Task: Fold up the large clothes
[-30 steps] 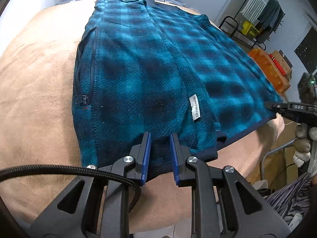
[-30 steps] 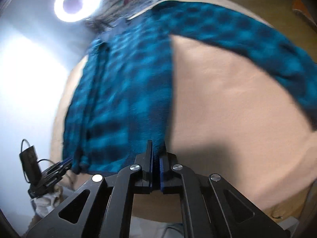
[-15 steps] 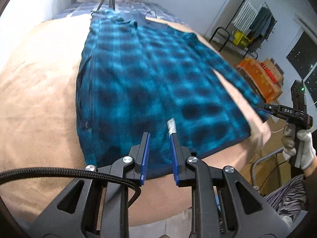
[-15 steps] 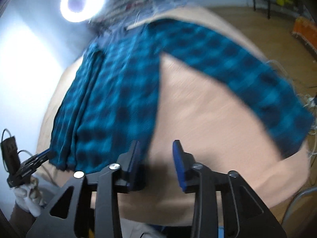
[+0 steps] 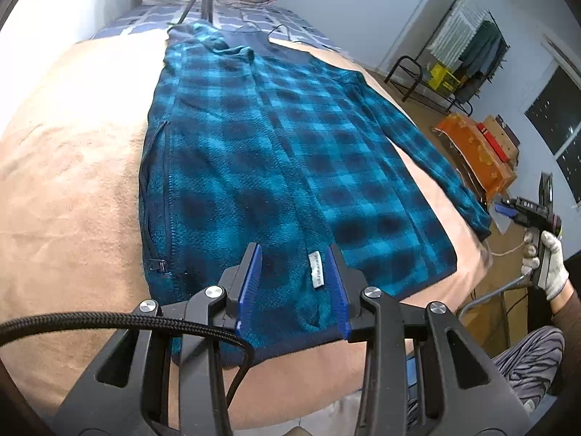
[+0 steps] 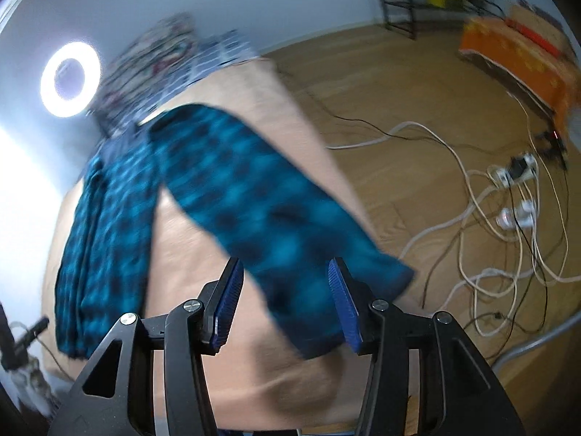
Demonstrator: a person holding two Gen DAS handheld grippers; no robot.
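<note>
Blue fleece jacket: both your grippers, left and right, are opening, empty; the lower-right sleeve could slide off the bed.

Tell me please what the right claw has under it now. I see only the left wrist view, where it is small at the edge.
Observer: In the right wrist view the right claw is opening. The end of the jacket sleeve shows between its fingers, which look clear of it.
Operator: Is the sleeve lying flat?
Observer: It lies straight on the beige cover, its cuff near the bed's edge.
Operator: Anything on the floor there?
Observer: Yes, loose cables and a power strip lie on the wooden floor beside the bed.
</note>
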